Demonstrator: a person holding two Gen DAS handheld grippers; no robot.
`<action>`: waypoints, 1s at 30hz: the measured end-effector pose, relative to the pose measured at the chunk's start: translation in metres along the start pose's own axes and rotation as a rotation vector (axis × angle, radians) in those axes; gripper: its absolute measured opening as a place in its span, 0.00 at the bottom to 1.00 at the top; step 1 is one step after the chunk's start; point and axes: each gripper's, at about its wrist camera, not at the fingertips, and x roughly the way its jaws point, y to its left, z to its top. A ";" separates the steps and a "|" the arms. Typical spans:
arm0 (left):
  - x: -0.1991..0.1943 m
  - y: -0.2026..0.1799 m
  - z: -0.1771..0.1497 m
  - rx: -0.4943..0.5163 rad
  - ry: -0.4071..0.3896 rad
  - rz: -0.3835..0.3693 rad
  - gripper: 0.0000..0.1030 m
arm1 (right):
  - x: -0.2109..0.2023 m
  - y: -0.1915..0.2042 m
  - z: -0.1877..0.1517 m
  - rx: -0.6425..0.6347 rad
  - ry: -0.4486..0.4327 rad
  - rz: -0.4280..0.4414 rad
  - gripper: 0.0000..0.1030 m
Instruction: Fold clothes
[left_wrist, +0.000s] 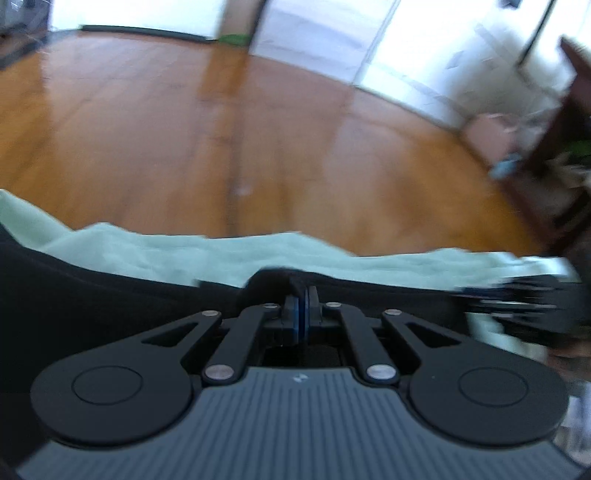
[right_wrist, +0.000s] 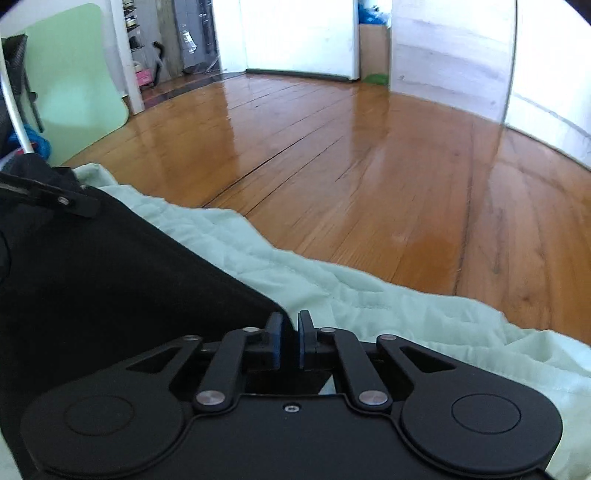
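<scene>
While the left tongs (left_wrist: 306, 295) sit pressed together on a fold of the black garment (left_wrist: 110, 295), which bunches up over their tips at twelve o'clock, the right tongs (right_wrist: 290, 326) stand slightly parted with a narrow gap showing between the blue pads (right_wrist: 276, 345), at the garment's corner with nothing pinched. That dark cloth spreads from the right tongs toward nine and ten o'clock over a pale green quilt (right_wrist: 369, 295), which runs on to three o'clock. Beyond the quilt's rumpled edge, a glossy wooden floor (right_wrist: 332, 147) stretches toward twelve o'clock up to bright white doors (right_wrist: 295, 37).
</scene>
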 end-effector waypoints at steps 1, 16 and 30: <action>0.004 0.001 0.000 0.000 0.009 0.034 0.03 | -0.004 -0.001 0.000 0.027 -0.005 -0.010 0.22; 0.009 -0.003 0.010 0.098 -0.040 0.417 0.02 | -0.024 -0.036 -0.056 0.498 0.136 0.263 0.52; -0.050 -0.077 -0.076 0.234 0.020 -0.125 0.06 | 0.025 -0.063 -0.062 0.723 0.061 0.272 0.53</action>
